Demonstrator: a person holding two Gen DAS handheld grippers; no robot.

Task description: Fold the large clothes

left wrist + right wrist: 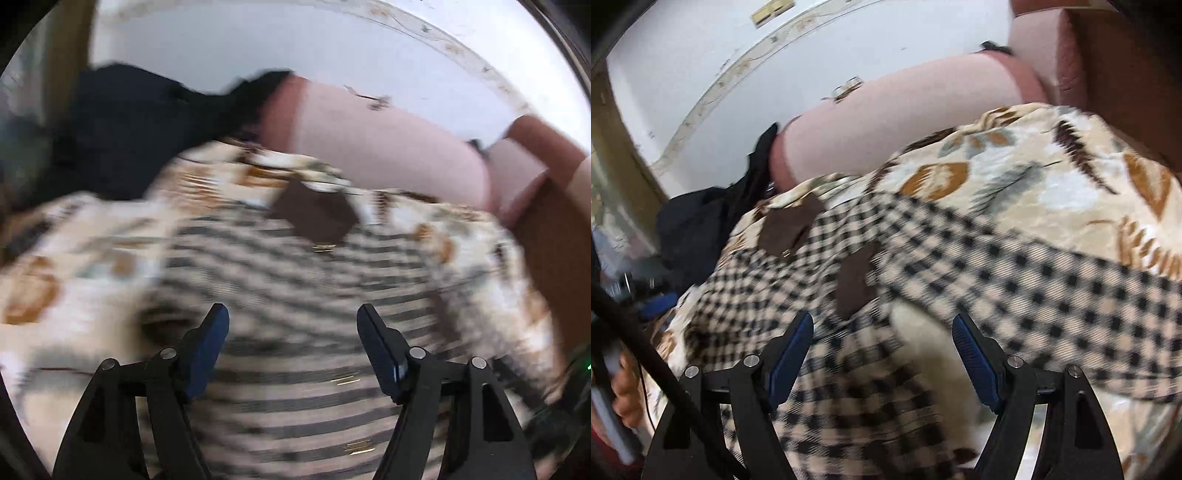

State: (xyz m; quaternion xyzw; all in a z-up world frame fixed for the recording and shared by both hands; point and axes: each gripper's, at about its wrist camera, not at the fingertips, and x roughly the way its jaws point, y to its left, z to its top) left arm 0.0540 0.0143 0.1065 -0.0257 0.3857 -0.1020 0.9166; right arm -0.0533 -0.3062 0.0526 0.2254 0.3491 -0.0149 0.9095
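A beige and black checked garment (295, 266) with brown patches (314, 218) lies spread on a floral blanket (74, 240); the left wrist view is blurred. My left gripper (291, 314) hangs over the garment's middle, open, nothing between its fingers. In the right wrist view the same garment (1015, 266) runs across the blanket (1052, 166), with one long checked part stretching right and brown patches (855, 284) near the middle. A pale inner part (923, 350) shows below. My right gripper (882, 321) is above it, open and holding nothing.
A pink bolster (388, 147) (905, 133) lies along the far side against a white wall. Dark clothes (129, 129) (694, 221) are heaped at the far left. A brown bed frame (554, 258) (1126, 92) rises on the right. A hand (626, 391) shows at lower left.
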